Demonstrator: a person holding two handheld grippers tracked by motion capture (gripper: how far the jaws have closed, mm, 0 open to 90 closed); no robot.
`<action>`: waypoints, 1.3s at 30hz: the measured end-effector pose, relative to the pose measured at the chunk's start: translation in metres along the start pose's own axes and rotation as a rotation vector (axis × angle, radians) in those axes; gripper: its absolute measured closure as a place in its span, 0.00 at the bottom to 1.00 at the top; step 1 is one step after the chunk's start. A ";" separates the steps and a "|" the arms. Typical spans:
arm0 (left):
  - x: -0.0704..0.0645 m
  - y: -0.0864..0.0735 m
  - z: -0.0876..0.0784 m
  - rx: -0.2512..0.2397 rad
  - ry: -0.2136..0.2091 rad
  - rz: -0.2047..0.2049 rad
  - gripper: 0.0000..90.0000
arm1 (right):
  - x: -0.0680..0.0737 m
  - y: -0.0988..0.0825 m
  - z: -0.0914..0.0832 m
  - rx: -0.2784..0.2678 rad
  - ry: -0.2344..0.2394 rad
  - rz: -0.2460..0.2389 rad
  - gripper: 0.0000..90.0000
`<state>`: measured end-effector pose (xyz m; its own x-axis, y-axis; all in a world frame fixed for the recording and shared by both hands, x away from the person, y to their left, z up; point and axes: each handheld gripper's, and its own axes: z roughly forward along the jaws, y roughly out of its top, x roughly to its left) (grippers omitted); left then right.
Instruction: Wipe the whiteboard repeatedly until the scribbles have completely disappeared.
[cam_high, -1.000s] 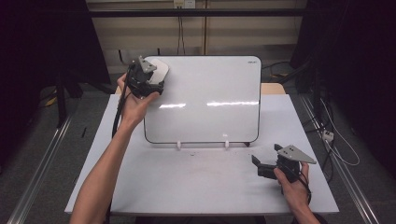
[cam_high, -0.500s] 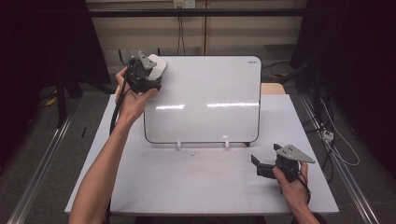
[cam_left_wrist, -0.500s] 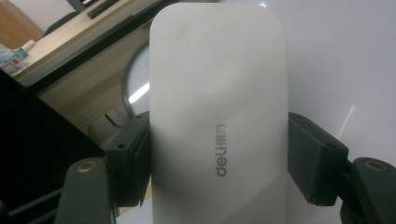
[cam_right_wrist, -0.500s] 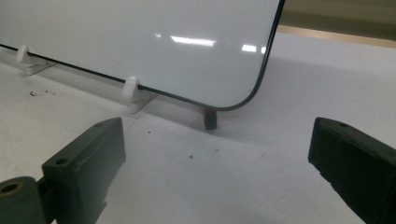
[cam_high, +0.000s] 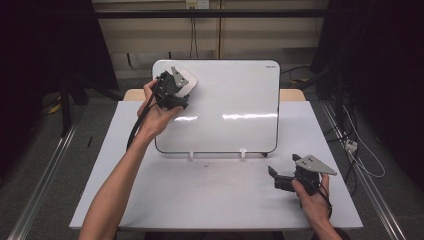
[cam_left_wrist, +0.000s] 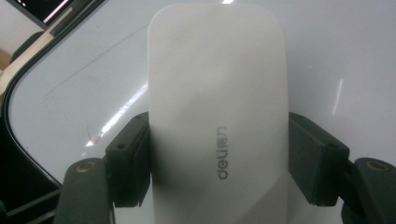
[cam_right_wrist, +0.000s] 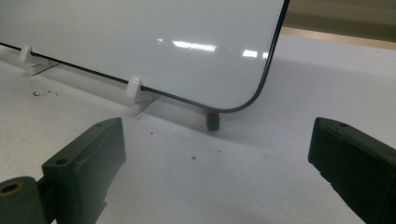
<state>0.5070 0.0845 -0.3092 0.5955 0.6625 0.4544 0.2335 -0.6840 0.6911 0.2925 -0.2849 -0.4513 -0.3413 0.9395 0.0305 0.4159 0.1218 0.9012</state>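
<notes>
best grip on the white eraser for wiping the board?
Across its long sides near the logo end, as the left hand-held gripper has it now. The eraser is a flat rounded slab lying face-down on the whiteboard; its parallel long edges suit the pads. Approach along its length, low over the board.

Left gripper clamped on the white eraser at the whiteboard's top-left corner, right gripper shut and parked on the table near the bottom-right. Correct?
Not quite: the right gripper is open, jaws wide apart in the right gripper view. Otherwise correct: left gripper clamps the white eraser at the whiteboard's top-left corner.
</notes>
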 end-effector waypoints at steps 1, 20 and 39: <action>0.000 0.000 0.000 -0.005 -0.001 0.007 0.34 | 0.000 0.000 0.000 0.000 0.000 0.000 0.04; 0.047 -0.009 -0.005 -0.166 0.121 -0.093 0.34 | -0.004 -0.002 -0.003 -0.001 -0.003 0.012 0.04; 0.012 -0.024 0.002 -0.266 0.089 -0.147 0.35 | -0.002 -0.001 -0.001 0.002 -0.001 0.008 0.04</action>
<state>0.5107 0.1082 -0.3213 0.4981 0.7805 0.3778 0.0960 -0.4827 0.8705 0.2916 -0.2871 -0.4518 -0.3374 0.9406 0.0375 0.4199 0.1148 0.9003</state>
